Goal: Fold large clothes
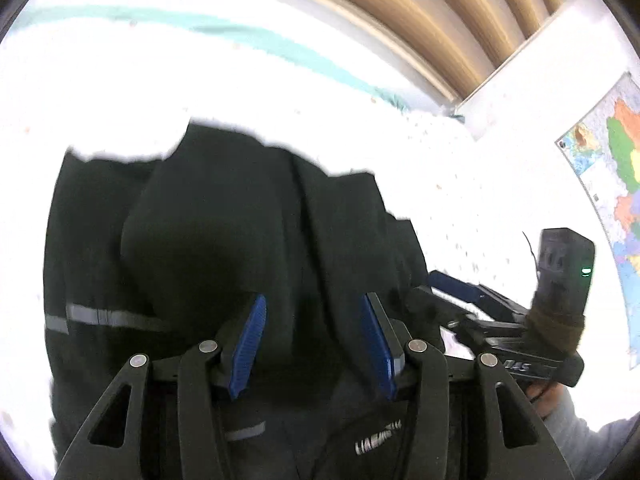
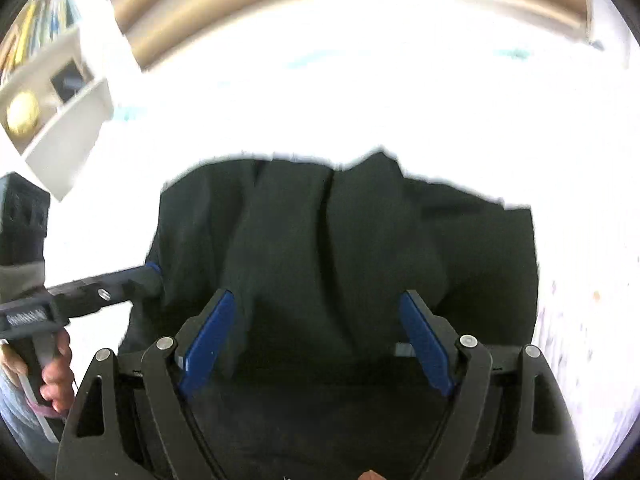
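Observation:
A large black garment [image 1: 224, 232] with grey reflective stripes lies bunched on a white bed sheet [image 1: 200, 92]. My left gripper [image 1: 314, 320] is open, its blue pads [image 1: 250, 344] spread over the cloth without pinching it. The right gripper [image 1: 456, 286] shows at the garment's right edge in the left wrist view. In the right wrist view the same garment [image 2: 328, 240] fills the middle, and my right gripper [image 2: 316, 320] is open just above it. The left gripper [image 2: 148, 272] shows there at the cloth's left edge.
The white sheet [image 2: 360, 100] has a teal stripe [image 1: 240, 36]. Beige curtains [image 1: 420, 12] hang behind the bed. A coloured map [image 1: 612, 184] hangs on the right wall. A white shelf [image 2: 60, 112] with books and a yellow ball [image 2: 22, 114] stands at left.

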Motion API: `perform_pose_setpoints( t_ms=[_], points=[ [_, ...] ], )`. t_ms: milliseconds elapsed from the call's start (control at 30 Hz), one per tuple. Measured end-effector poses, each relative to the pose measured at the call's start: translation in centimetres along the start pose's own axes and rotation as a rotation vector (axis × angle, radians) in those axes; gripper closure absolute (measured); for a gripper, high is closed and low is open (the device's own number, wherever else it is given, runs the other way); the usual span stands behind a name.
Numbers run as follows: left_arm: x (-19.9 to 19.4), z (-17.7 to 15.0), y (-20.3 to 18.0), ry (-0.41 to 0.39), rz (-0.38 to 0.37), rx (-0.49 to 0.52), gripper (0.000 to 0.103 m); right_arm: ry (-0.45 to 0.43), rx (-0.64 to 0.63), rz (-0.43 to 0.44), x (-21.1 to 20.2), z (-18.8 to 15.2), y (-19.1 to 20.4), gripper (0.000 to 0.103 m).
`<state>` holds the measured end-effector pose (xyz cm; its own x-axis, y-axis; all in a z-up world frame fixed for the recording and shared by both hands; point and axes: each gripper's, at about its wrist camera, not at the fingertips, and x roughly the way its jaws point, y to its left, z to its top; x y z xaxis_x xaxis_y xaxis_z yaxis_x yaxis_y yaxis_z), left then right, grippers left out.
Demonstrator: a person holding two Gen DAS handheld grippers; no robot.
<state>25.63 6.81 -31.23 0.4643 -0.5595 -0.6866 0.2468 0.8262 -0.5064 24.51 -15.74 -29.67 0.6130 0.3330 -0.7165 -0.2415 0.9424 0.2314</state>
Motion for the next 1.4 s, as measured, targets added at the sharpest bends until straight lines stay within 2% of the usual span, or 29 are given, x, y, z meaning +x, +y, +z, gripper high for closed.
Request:
perform_pose_setpoints(
  t_ms=[67, 133, 167, 233, 300, 400, 467, 567, 667, 733, 900, 1167, 1400],
  points=[
    [1.0, 0.9, -0.4, 0.007, 0.045, 0.031, 0.052, -0.026, 0.019, -0.003, 0.4, 1.2, -0.3, 0.018],
    [2.4, 1.4, 0.0, 0.015, 0.033, 0.024, 0.052, -0.013, 0.027, 0.002, 1.3, 1.1, -0.6, 0.018],
    [3.4, 1.5, 0.5, 0.029, 0.019, 0.001, 0.052, 0.002, 0.028, 0.003, 2.2, 0.6, -0.6, 0.018],
    [4.6, 1.5, 2.1, 0.054, 0.038, -0.025, 0.052, 0.047, 0.036, -0.016, 4.3, -0.6, -0.3, 0.018],
    [6.3, 0.6, 3.6, 0.096, 0.061, -0.066, 0.052, 0.127, 0.061, -0.045, 6.7, -1.9, -0.7, 0.018],
    [8.1, -1.1, 5.3, 0.152, 0.066, -0.105, 0.053, 0.146, 0.061, -0.052, 8.9, -3.5, -1.5, 0.018],
    [8.9, -1.9, 5.9, 0.138, 0.046, -0.085, 0.054, 0.161, 0.014, -0.092, 9.5, -3.9, -0.9, 0.018],
    [8.0, -1.7, 5.8, 0.15, 0.05, -0.131, 0.054, 0.178, -0.02, -0.118, 8.1, -3.5, 0.3, 0.018],
    [6.1, -1.7, 5.6, 0.151, 0.065, -0.153, 0.054, 0.133, 0.074, -0.029, 4.3, -3.2, -0.2, 0.018],
    [4.1, -1.9, 5.3, 0.129, 0.074, -0.15, 0.054, 0.097, 0.1, -0.019, 1.7, -3.2, -0.4, 0.018],
    [-2.5, -2.7, 3.4, 0.05, 0.079, -0.124, 0.054, -0.001, 0.066, -0.064, -6.2, -3.8, -0.2, 0.018],
    [-12.1, -5.1, -3.8, -0.023, 0.275, -0.005, 0.054, -0.146, 0.017, -0.098, -18.9, -5.0, 2.3, 0.018],
    [-20.8, -9.0, -8.6, -0.113, 0.321, 0.05, 0.053, -0.27, -0.028, -0.136, -28.5, -7.8, 6.2, 0.017]
  ],
)
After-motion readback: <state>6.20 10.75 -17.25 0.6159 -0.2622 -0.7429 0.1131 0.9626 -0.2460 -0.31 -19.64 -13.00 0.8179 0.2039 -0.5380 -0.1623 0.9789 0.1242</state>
